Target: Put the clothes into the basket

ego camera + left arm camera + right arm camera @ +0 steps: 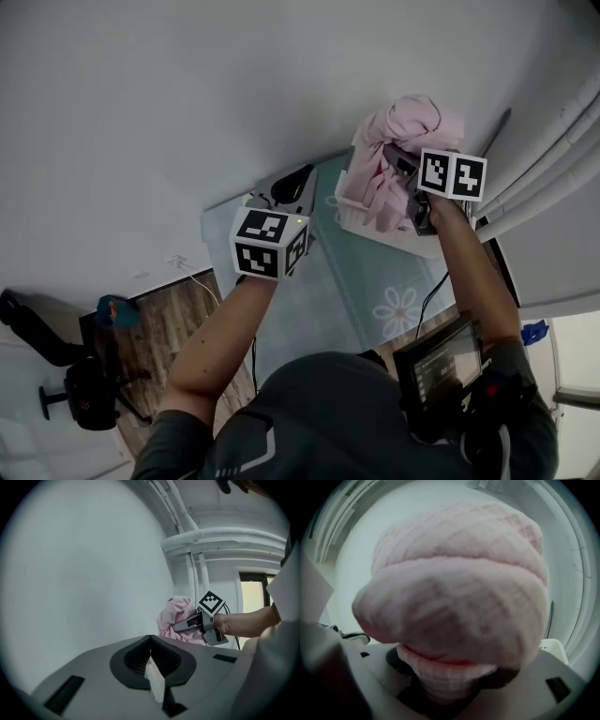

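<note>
A bundle of pink clothes (408, 127) is bunched up in my right gripper (392, 157), which is shut on it. The bundle hangs over a white basket (375, 230) by the wall. In the right gripper view the pink clothes (454, 588) fill almost everything and hide the jaw tips. From the left gripper view I see the right gripper (187, 623) holding the pink clothes (176, 616) near the wall. My left gripper (302, 176) is left of the basket, above the mat. The left gripper (150, 638) has its jaws together and holds no cloth.
A teal mat with flower prints (375, 300) lies under the basket. White pipes (553, 141) run along the wall at the right. Wooden floor (159, 328), a black chair base (84, 394) and a blue object (114, 309) lie at the lower left.
</note>
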A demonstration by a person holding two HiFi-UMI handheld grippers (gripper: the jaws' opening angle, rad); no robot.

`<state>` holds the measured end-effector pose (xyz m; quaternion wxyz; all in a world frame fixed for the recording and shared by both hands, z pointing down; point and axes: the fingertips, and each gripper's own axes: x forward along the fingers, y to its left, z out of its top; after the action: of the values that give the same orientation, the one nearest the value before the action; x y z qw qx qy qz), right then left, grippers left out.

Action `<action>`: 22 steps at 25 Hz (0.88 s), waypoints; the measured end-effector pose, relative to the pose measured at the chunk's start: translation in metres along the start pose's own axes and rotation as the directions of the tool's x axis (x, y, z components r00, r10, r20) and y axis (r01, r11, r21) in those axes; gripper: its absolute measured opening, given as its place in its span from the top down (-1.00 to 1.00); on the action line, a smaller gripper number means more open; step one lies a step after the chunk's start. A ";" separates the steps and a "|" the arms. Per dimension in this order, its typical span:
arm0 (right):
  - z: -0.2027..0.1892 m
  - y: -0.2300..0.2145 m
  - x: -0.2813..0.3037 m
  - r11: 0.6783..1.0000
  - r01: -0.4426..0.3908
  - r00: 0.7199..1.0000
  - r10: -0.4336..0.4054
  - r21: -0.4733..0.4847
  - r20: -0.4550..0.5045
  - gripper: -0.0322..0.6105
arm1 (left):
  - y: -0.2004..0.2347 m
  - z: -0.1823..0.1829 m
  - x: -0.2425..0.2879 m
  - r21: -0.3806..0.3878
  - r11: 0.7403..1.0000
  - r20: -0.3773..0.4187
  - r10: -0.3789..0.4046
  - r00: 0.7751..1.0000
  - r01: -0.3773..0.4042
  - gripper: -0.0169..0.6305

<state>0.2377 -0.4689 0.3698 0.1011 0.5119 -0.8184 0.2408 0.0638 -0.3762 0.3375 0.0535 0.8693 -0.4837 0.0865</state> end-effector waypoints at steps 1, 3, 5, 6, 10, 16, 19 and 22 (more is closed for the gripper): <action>-0.006 -0.005 0.010 1.000 0.000 1.000 0.000 0.014 -0.023 -0.20 | 0.002 -0.003 0.008 -0.009 1.000 -0.011 -0.003 1.000 0.003 0.92; -0.017 -0.015 0.028 0.999 0.002 0.998 0.001 0.040 -0.067 -0.20 | 0.007 -0.008 0.027 -0.036 0.999 -0.034 -0.010 0.999 0.009 0.92; -0.027 -0.025 0.046 0.998 0.008 0.994 0.000 0.070 -0.110 -0.20 | 0.014 -0.014 0.047 -0.045 0.999 -0.061 -0.009 0.998 0.006 0.92; -0.034 -0.029 0.055 0.996 0.011 0.991 0.000 0.086 -0.133 -0.20 | 0.018 -0.018 0.056 -0.042 0.999 -0.076 -0.005 0.997 0.002 0.92; -0.066 -0.043 0.087 0.988 0.028 0.975 0.006 0.153 -0.223 -0.20 | 0.032 -0.031 0.088 -0.061 0.998 -0.135 0.014 0.991 -0.023 0.92; -0.107 -0.067 0.114 0.974 0.062 0.947 0.011 0.217 -0.320 -0.20 | 0.046 -0.054 0.138 -0.091 0.994 -0.243 0.038 0.969 -0.061 0.92; -0.120 -0.073 0.126 0.980 0.064 0.940 0.005 0.190 -0.342 -0.20 | 0.053 -0.069 0.149 -0.034 0.997 -0.261 0.061 0.963 -0.072 0.92; -0.132 -0.074 0.135 0.986 0.064 0.930 -0.002 0.155 -0.369 -0.20 | 0.055 -0.089 0.161 -0.053 0.997 -0.300 0.040 0.953 -0.058 0.92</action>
<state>0.2316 -0.5365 0.5608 0.2136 0.4782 -0.7536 0.3973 0.0915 -0.5240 0.4576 0.1504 0.8319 -0.4939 0.2033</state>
